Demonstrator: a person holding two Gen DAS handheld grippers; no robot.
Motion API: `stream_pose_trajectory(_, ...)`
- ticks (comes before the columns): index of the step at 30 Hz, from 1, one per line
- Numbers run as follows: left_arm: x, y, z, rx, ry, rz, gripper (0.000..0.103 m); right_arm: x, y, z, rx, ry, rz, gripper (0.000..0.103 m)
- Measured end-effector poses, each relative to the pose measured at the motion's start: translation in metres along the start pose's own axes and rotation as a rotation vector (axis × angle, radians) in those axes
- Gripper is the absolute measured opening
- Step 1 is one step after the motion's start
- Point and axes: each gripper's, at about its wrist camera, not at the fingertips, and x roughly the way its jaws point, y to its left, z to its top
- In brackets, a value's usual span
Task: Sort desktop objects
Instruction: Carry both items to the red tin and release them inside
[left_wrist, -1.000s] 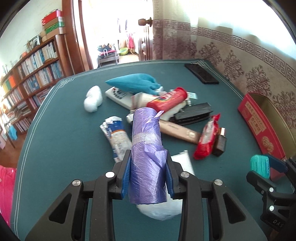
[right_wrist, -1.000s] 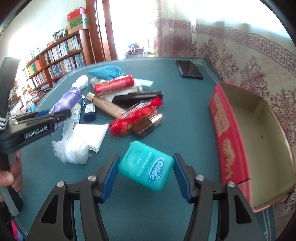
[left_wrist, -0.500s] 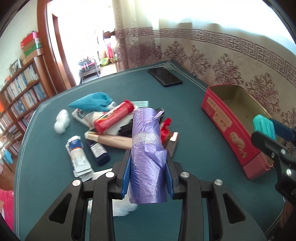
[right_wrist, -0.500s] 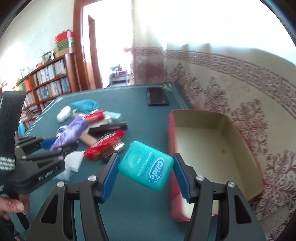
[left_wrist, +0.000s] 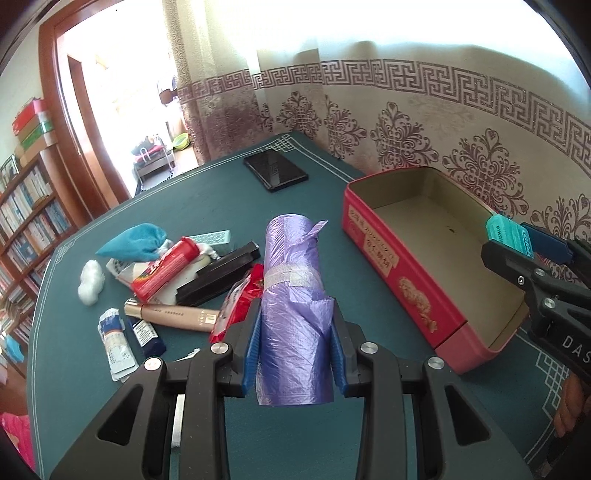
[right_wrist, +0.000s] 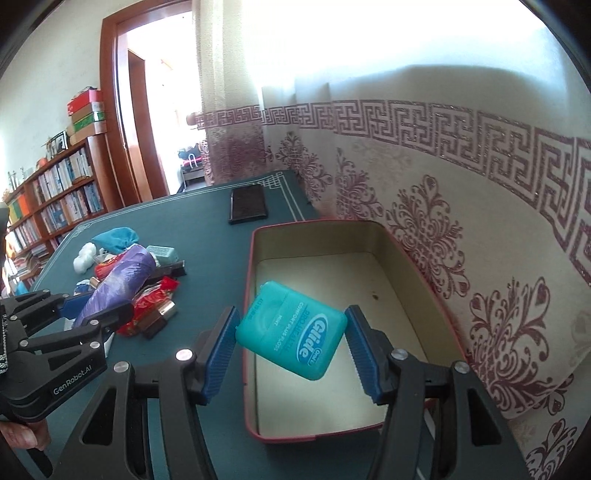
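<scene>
Roll of purple bags (left_wrist: 293, 302) clamped in left gripper (left_wrist: 294, 345), above table (left_wrist: 207, 199) nr clutter pile. Right gripper (right_wrist: 291, 341) pinches teal floss box (right_wrist: 293, 330), tilted, over open red box (right_wrist: 369, 229) w/ bare floor.

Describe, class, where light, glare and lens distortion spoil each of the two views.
Left wrist view: the doorway is blown out white, the wall border bows under fisheye, the corners go black; the purple roll in the left claw is sharp. Right wrist view: glare washes out the upper wall; the floss box stays crisp, readable.
</scene>
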Motion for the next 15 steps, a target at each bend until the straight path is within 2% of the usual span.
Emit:
stream_pose_trajectory(8,-0.001,-0.028,0.021,0.042,-0.027,-0.032,0.035,0.004,-0.022,0.001,0.020,0.007,-0.034,0.063)
stream_pose_trajectory(15,-0.002,-0.060,0.050,0.074,-0.062,-0.119,0.035,0.010,-0.040,0.002,0.052,0.022,-0.067,0.063)
